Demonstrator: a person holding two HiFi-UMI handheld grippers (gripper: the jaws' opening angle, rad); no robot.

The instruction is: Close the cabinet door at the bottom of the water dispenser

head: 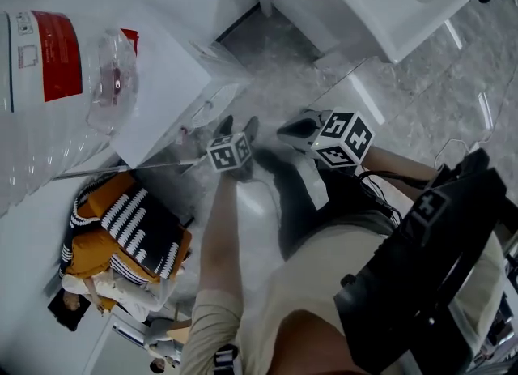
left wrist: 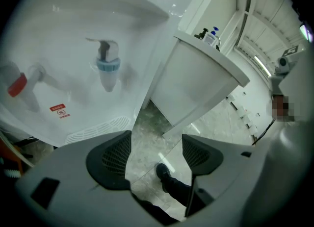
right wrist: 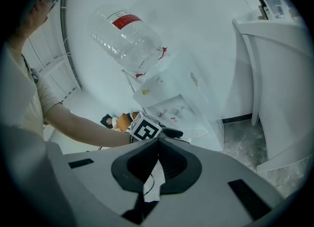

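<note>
Head view, water dispenser [head: 158, 82]: white, at the left, with a big clear bottle [head: 57, 82] on top.
Head view, cabinet door [head: 209, 110]: a clear panel low on the dispenser's front. From above I can't tell how far out it swings.
Head view, left gripper [head: 239, 126]: reaches towards that panel, tips near it. I can't see whether they touch.
Head view, right gripper [head: 293, 130]: just beside the left one and further from the dispenser.
Head view, floor: a bag of orange and striped things [head: 121, 236] lies by the dispenser's foot.
Left gripper view, jaws: spread apart with nothing between them but the grey floor and the person's shoe [left wrist: 163, 172].
Left gripper view, ahead: the blue tap [left wrist: 107, 69], the red tap [left wrist: 18, 84] and the drip grille [left wrist: 98, 128] fill the left. A white counter [left wrist: 206, 74] stands to the right.
Right gripper view, jaws: pressed together and holding nothing.
Right gripper view, door: the clear panel looks swung out from the dispenser's lower compartment.
Progress: the door doesn't look shut yet. As I judge it, the push is what's left.
</note>
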